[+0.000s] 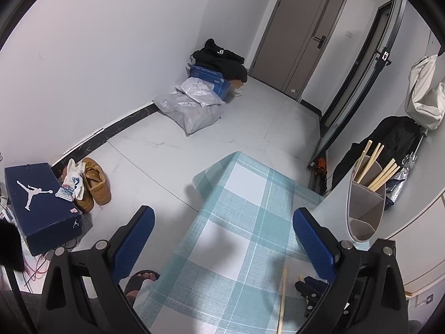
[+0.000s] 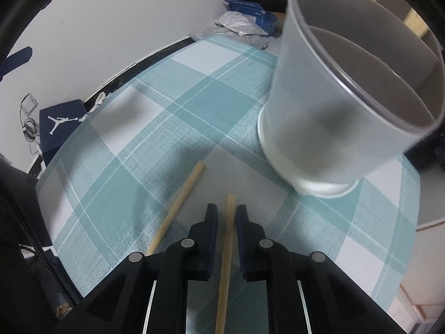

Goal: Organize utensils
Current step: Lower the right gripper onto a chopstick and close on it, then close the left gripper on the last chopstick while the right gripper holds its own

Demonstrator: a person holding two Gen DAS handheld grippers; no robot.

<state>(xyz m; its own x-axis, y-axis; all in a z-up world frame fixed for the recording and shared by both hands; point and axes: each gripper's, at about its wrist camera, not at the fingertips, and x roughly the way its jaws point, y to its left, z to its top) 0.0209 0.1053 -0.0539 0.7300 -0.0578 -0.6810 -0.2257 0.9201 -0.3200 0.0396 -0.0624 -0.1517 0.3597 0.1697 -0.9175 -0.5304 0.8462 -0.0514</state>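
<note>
Several chopsticks (image 1: 372, 164) already in holder (image 2: 342, 105). Right hand-held gripper (image 2: 226, 214) clamped on one chopstick (image 2: 228, 239) on table (image 2: 155, 128); another (image 2: 178, 206) loose beside it. Left hand-held gripper (image 1: 222, 239) wide, empty.

Left wrist view: set high, tilted down past the checked tablecloth (image 1: 236, 222) toward floor and far door (image 1: 303, 33); right wrist view: close over that cloth, aimed steeply down, utensil holder (image 2: 328, 122) looming near; shared: cloth, holder, blue shoebox (image 1: 39, 206).
</note>
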